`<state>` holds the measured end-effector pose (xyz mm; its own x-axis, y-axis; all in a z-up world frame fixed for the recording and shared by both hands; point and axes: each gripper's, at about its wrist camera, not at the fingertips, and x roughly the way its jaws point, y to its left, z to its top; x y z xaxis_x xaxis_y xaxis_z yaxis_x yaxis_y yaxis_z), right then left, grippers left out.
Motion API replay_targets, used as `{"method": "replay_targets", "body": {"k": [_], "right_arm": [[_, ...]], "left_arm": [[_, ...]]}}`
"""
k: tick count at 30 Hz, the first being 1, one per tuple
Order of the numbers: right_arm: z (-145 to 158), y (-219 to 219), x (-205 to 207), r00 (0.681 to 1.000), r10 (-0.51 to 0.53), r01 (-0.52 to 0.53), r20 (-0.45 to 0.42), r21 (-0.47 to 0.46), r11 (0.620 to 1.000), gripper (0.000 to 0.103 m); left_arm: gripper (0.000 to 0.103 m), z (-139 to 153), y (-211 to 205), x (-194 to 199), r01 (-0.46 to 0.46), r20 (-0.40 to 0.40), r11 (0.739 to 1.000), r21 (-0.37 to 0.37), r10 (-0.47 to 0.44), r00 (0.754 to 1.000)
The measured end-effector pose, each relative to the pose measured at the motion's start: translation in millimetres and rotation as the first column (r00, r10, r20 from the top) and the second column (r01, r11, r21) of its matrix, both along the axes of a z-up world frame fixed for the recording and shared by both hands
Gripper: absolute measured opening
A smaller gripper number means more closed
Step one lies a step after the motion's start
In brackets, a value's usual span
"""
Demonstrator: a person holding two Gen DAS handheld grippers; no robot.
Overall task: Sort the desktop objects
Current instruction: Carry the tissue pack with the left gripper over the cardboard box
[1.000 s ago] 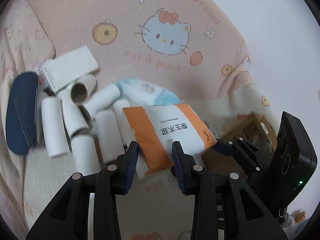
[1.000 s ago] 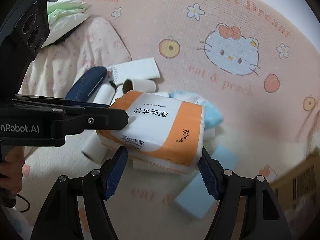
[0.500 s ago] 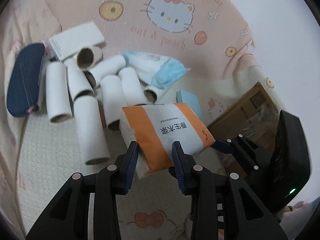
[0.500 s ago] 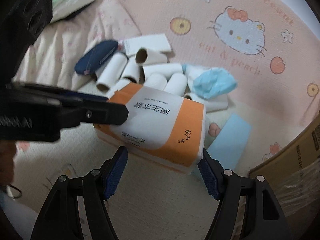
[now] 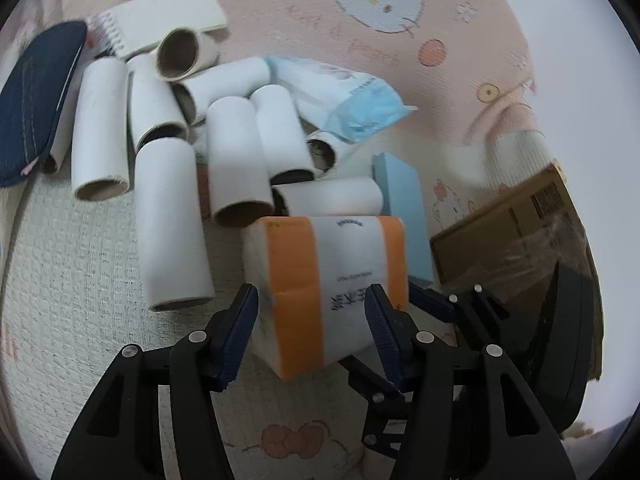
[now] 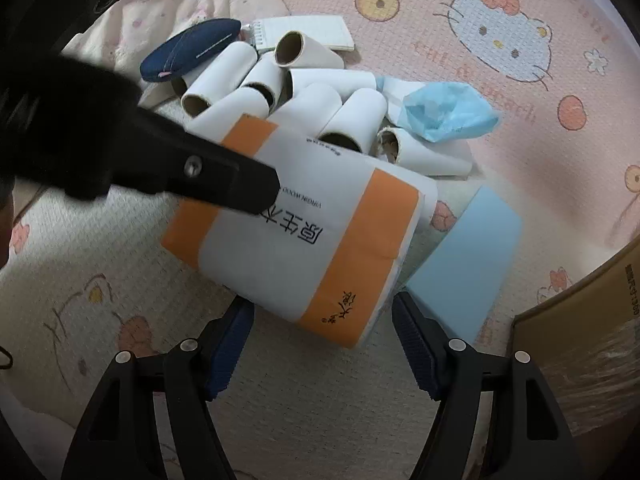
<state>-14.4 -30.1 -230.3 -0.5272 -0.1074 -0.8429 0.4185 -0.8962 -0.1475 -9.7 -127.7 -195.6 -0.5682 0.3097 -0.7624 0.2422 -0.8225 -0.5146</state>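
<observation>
Left wrist view: left gripper [image 5: 312, 332] jaws just widened, pads now clear of orange-and-white tissue pack [image 5: 324, 280] that sits between them, released. Pack rests on pink cartoon blanket [image 5: 80, 280], just in front of heap of white cardboard tubes [image 5: 168, 220], beside light-blue flat box [image 5: 404, 208]. Brown carton [image 5: 516, 232] at right.

Right wrist view: right gripper [image 6: 322, 344] jaws spread wide at pack's [image 6: 296, 248] near end; contact unclear, no squeeze visible. Navy pouch [image 6: 192, 48] and spiral notepad [image 6: 304, 32] behind tubes [image 6: 320, 108]; blue plastic bag [image 6: 444, 112] at right.
</observation>
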Motion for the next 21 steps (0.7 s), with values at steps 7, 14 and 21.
{"method": "replay_targets", "body": {"k": [7, 14, 21], "right_arm": [[-9, 1, 0, 1.0, 0.019, -0.019, -0.024, -0.001, 1.0, 0.07], [-14, -9, 3, 0.993, 0.084, -0.078, -0.081, 0.077, 0.994, 0.07], [0, -7, 3, 0.991, 0.07, -0.061, -0.117, 0.073, 0.995, 0.07]], "left_arm": [[0.058, -10, -9, -6, -0.026, 0.006, 0.998, 0.055, 0.025, 1.0], [0.049, -15, -15, -10, -0.035, -0.003, 0.994, 0.106, 0.035, 0.999], [0.048, 10, -8, -13, 0.007, -0.065, 0.999, 0.051, -0.003, 0.998]]}}
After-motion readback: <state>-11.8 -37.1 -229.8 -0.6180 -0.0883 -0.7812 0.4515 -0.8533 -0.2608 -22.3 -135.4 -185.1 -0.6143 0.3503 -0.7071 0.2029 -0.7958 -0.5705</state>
